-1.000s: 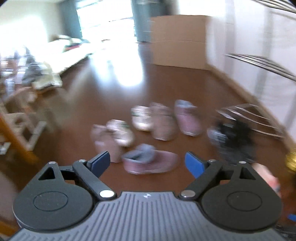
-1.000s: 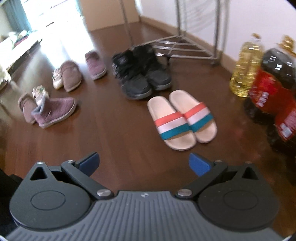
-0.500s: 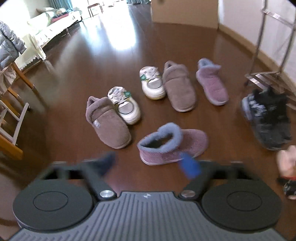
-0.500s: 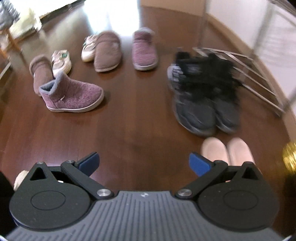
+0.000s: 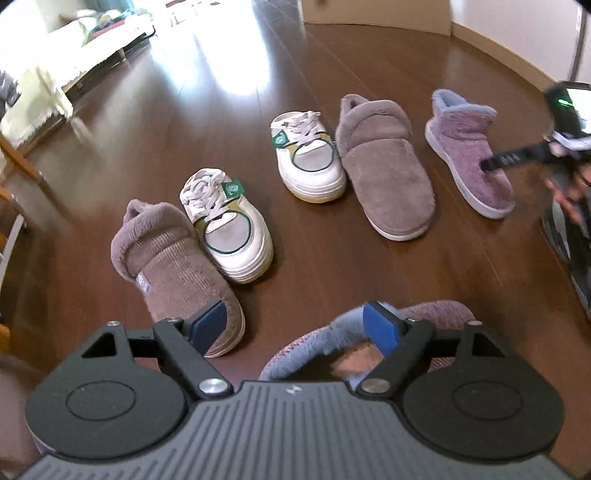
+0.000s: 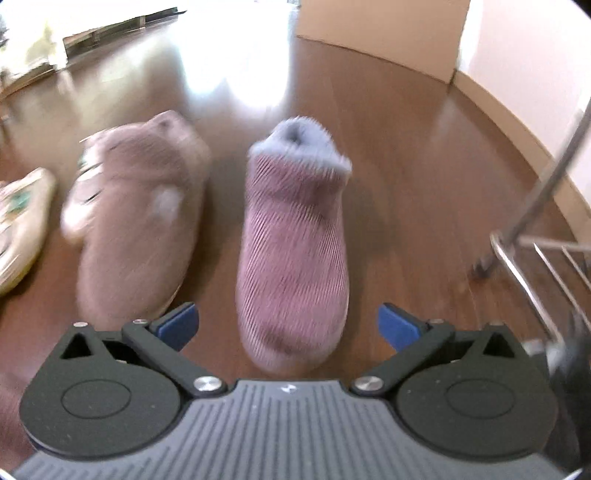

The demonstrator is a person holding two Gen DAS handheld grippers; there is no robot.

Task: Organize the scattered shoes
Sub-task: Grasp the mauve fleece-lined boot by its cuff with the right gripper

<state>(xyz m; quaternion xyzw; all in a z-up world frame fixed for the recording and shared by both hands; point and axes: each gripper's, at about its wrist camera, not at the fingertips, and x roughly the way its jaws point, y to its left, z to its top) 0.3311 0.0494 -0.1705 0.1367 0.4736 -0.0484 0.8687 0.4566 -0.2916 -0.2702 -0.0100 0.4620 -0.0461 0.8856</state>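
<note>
- Dark brown wood floor (image 5: 332, 74) fills both views, with a bright glare patch far ahead and a cardboard box (image 5: 376, 14) against the wall.
- Wire rack (image 6: 546, 254) stands at the right edge of my right wrist view, its lowest shelf near the floor.
- Far brown slipper (image 5: 384, 170) lies mid-floor, toe toward me, with a white sneaker (image 5: 306, 155) touching its left side.
- Far mauve boot (image 5: 469, 155), blue fleece at the cuff, sits just right of that slipper; in my right wrist view it points toe-first at me (image 6: 295, 240), blurred.
- Near brown slipper (image 5: 173, 266) lies lower left, and a second white sneaker (image 5: 225, 229) presses against its right side.
- Near mauve boot (image 5: 436, 314) is right under my left gripper (image 5: 295, 325), with my right blue pad (image 5: 380, 328) over its fleece cuff.
- My left gripper is spread wide and holds nothing.
- My right gripper (image 6: 288, 325) is also spread wide, empty, with the far boot's toe between the pads, no contact visible.
- From the left wrist view, my right gripper (image 5: 554, 147) shows at the right edge, beside the far boot, too blurred to tell more.
</note>
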